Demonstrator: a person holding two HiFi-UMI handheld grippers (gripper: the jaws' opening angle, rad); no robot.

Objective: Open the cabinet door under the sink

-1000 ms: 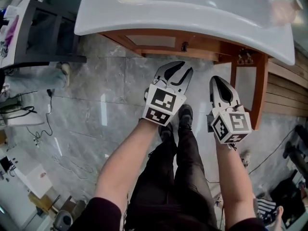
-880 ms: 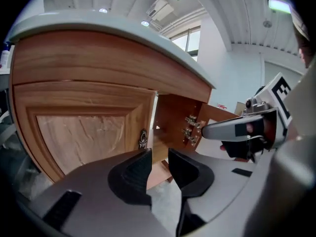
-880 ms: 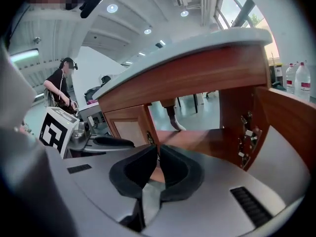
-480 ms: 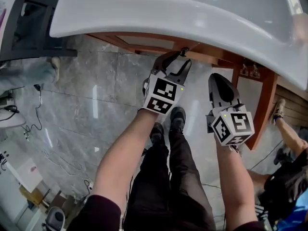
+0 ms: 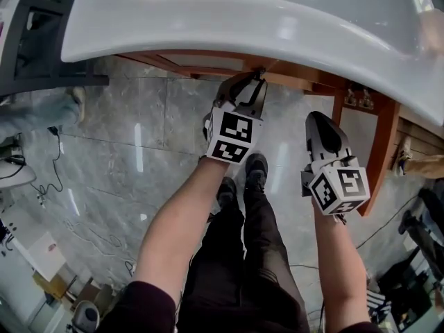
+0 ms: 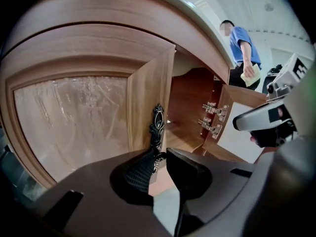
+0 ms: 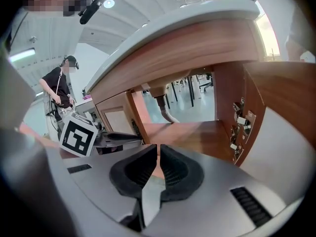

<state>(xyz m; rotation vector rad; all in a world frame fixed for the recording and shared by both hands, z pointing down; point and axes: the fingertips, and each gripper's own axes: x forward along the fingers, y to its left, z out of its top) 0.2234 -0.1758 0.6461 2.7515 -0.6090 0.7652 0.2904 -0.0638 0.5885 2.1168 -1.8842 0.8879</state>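
A: Since a second ago, the left gripper [image 5: 258, 77] has been carried forward and down, so that its tips are now set just under the rim of the sink [image 5: 229, 19]. The right gripper [image 7: 158, 147] has been lowered a little. What is held?

B: One ornate dark door handle [image 6: 157, 125] is grasped. Its lower end is caught between the left jaws, which have just been closing onto it. The cabinet door [image 6: 148, 98] that carries it is seen straight ahead of those jaws, and its frosted panel [image 6: 69, 122] is seen to their left.

A: And the right jaws?

B: They are clenched almost together, with only a thin slit left, and nothing is caught between them. The wooden cabinet floor [image 7: 197, 135] is seen ahead of them.

A: Can anything be read?

B: Only square black-and-white marker patterns are made out. They are carried on two cubes, one [image 5: 234, 136] behind the left jaws and one [image 5: 340, 188] behind the right jaws.

A: How are the things counted?

B: Two grippers, one sink and one handle are counted. Two doors are counted: the one grasped by its handle, and a second door [image 6: 232, 144] swung open to the right of the left jaws. Two metal hinges [image 6: 211, 107] are fixed one above the other on that open door's inner edge. Two bystanders are seen far beyond the jaws: one in a blue top [image 6: 243, 48] with a sheet of paper in hand, and one in a dark top [image 7: 59, 88] with a cap.
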